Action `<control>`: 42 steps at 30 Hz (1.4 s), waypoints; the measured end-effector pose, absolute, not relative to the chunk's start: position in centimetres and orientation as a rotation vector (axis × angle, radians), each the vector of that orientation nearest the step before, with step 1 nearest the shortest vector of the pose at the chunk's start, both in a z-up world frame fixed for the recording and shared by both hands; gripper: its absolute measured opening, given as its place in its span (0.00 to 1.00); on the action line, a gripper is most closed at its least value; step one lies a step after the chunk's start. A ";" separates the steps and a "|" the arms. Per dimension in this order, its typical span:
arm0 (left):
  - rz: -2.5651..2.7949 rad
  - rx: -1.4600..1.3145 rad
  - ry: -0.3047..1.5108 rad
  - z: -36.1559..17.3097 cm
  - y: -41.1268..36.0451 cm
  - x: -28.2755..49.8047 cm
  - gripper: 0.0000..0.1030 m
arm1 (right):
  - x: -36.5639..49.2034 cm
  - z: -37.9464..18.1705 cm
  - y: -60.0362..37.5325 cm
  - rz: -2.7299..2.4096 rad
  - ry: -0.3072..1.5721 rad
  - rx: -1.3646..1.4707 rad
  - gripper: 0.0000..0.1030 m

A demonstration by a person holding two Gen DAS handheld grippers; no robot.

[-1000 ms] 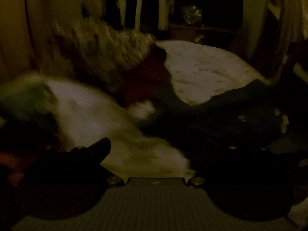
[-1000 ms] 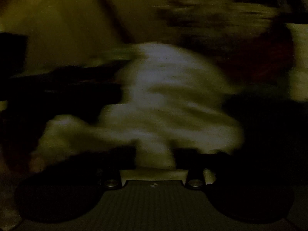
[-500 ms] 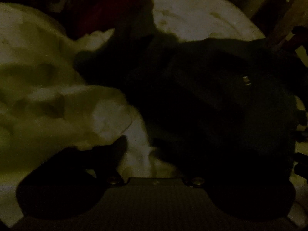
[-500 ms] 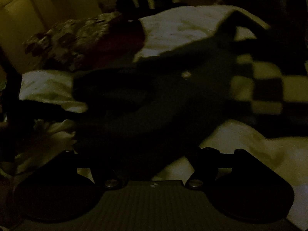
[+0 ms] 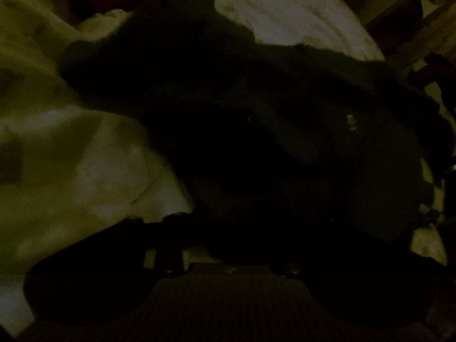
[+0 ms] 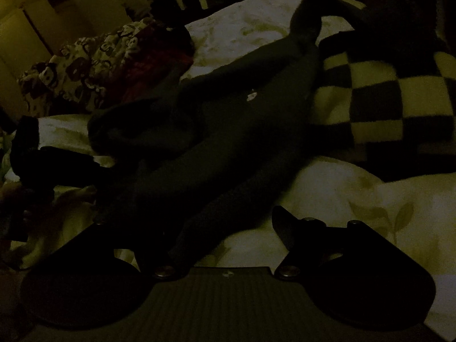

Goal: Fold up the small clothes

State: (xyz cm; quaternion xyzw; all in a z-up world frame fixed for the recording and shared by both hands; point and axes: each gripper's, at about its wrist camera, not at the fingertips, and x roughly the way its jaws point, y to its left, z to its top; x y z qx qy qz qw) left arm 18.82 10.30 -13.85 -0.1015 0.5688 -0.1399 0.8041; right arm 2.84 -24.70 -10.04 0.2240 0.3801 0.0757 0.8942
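The light is very dim. A dark garment [image 5: 285,142] lies crumpled across the pale bed sheet [image 5: 85,156], with a small pale tag [image 5: 352,122] on it. My left gripper [image 5: 228,213] points down at its near edge. Its jaws are closing with that dark edge between them; the fingertips vanish into the dark cloth. From the right wrist the same garment [image 6: 228,128] stretches away, one long end draped over the left finger of my right gripper [image 6: 228,219], which stands open just above the sheet [image 6: 356,199]. The left gripper [image 6: 57,159] shows at the garment's left edge.
A black-and-pale checkered blanket [image 6: 384,91] lies to the right of the garment. A patterned cloth [image 6: 85,68] and a dark red one [image 6: 151,68] are piled at the back left. Furniture stands beyond the bed.
Both grippers have come down close over the dark garment. The left gripper's visible finger has moved inward. The right gripper has hardly moved in the last half second.
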 end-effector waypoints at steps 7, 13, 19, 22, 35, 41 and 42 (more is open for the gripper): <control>-0.318 -0.301 1.175 -13.8 11.8 17.8 0.07 | 2.9 -9.9 -24.5 0.157 0.806 0.452 1.00; -0.345 -0.252 1.113 -12.0 11.1 16.5 0.07 | 1.9 -9.7 -24.0 0.206 0.833 0.454 1.00; -0.342 -0.280 1.126 -12.0 10.9 16.8 0.07 | 4.9 -12.0 -21.8 0.289 0.841 0.456 0.23; -0.329 -0.260 1.067 -9.9 11.9 15.3 0.07 | 4.7 -11.6 -21.4 0.337 0.790 0.445 0.15; -0.440 -0.205 0.836 3.8 18.8 -0.5 0.07 | -10.3 0.5 -31.3 0.372 0.559 0.653 0.14; -0.423 -0.130 0.998 -0.7 18.0 -4.6 0.07 | -12.7 -5.0 -29.8 0.271 0.735 0.603 0.14; -0.413 -0.130 1.026 -2.0 17.9 -4.8 0.07 | -12.8 -6.1 -29.5 0.267 0.762 0.600 0.14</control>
